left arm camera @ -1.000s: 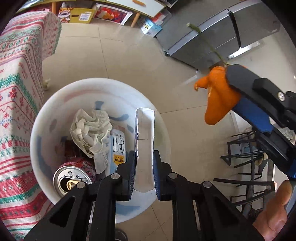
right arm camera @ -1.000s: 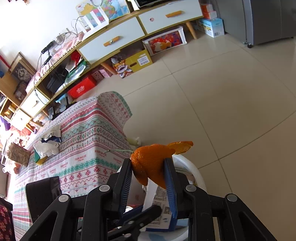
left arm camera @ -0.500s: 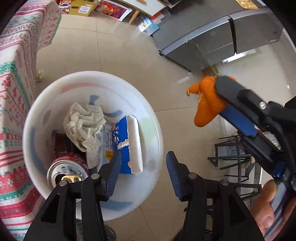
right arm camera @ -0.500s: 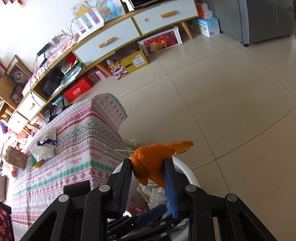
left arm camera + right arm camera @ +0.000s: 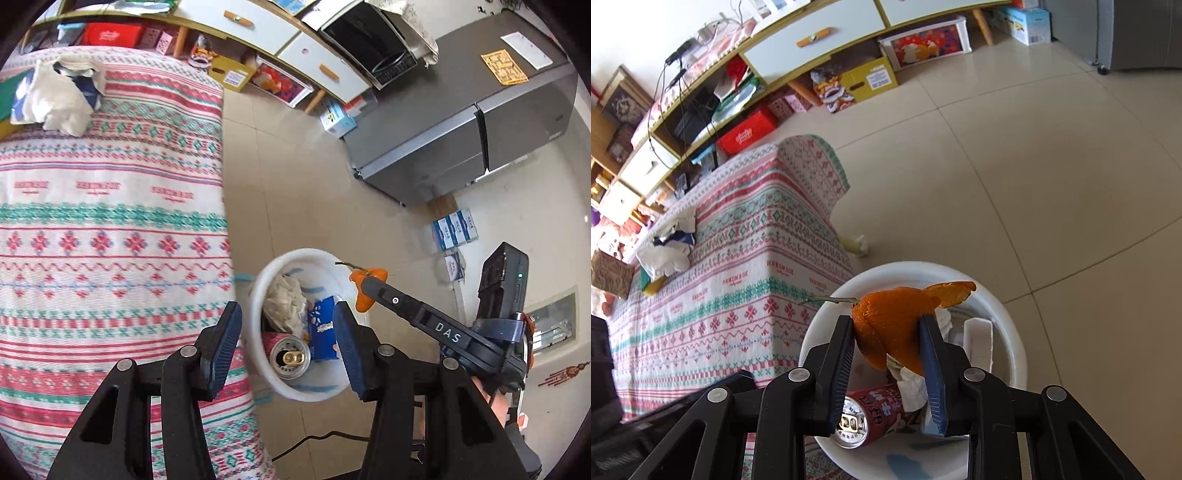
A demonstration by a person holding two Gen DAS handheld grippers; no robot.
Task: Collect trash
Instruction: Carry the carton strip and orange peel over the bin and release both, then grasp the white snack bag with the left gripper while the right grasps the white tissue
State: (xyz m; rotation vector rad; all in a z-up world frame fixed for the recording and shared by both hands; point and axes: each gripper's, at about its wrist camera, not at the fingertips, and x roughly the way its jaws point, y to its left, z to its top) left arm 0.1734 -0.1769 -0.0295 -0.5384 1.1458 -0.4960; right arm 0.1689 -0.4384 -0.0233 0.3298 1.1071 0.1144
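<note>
A white trash bin (image 5: pixel 258 295) (image 5: pixel 1008 317) stands on the floor beside the table. Inside lie a crumpled paper (image 5: pixel 284 299), a blue carton (image 5: pixel 323 328) (image 5: pixel 977 339) and a red drink can (image 5: pixel 290 354) (image 5: pixel 871 413). My left gripper (image 5: pixel 284 332) hangs open and empty, high above the bin. My right gripper (image 5: pixel 888 345) is shut on an orange peel (image 5: pixel 890 325) (image 5: pixel 364 291) with a thin stem, held over the bin's rim. More crumpled paper and wrappers (image 5: pixel 55 96) (image 5: pixel 668 247) lie on the table at its far end.
The table wears a red, green and white patterned cloth (image 5: pixel 110 221) (image 5: pixel 757 258). A grey fridge (image 5: pixel 461 129) and a low sideboard (image 5: pixel 820 48) with boxes under it stand across the tiled floor. A small paper scrap (image 5: pixel 855 243) lies by the table's foot.
My left gripper opened and dropped the carton into the bin, then pulled up and back so the tabletop shows. My right gripper carried the peel lower, over the bin.
</note>
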